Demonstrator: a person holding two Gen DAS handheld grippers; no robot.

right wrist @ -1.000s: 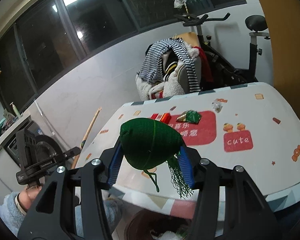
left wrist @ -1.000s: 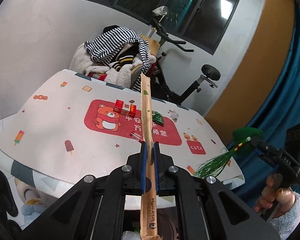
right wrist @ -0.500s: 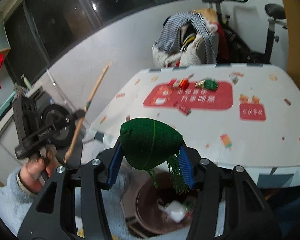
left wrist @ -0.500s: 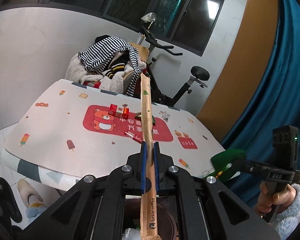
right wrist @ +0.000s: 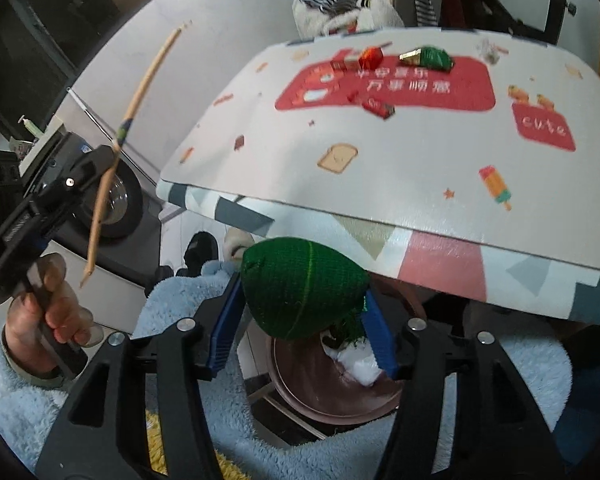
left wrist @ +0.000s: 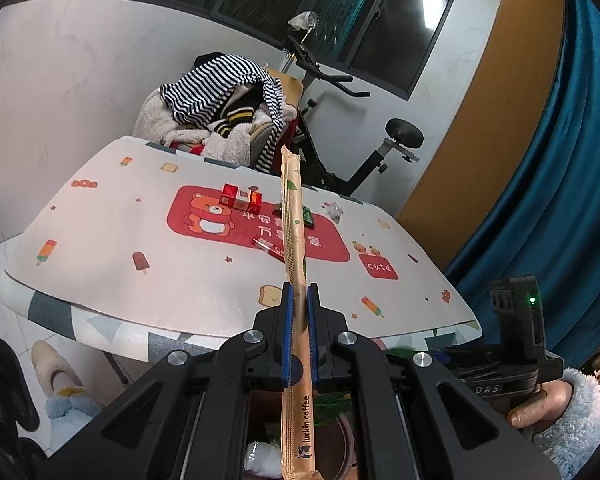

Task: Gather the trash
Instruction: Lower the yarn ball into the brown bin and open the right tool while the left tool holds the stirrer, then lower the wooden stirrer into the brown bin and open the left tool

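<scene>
Green mesh bundle [right wrist: 300, 284], rounded, above brown bin [right wrist: 332, 396]

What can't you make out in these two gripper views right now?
- Bin contents: right wrist view, mostly hidden behind the green mesh ball.
- Small clear wrapper on the table: left wrist view, too small to identify.
- Paper straw sleeve: left wrist view, lower end cut off by the frame edge.

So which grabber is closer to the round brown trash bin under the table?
The right. The right gripper, around a green mesh ball, hangs just above the brown bin; the left gripper, pinching a paper straw sleeve, sits off to the side.
</scene>
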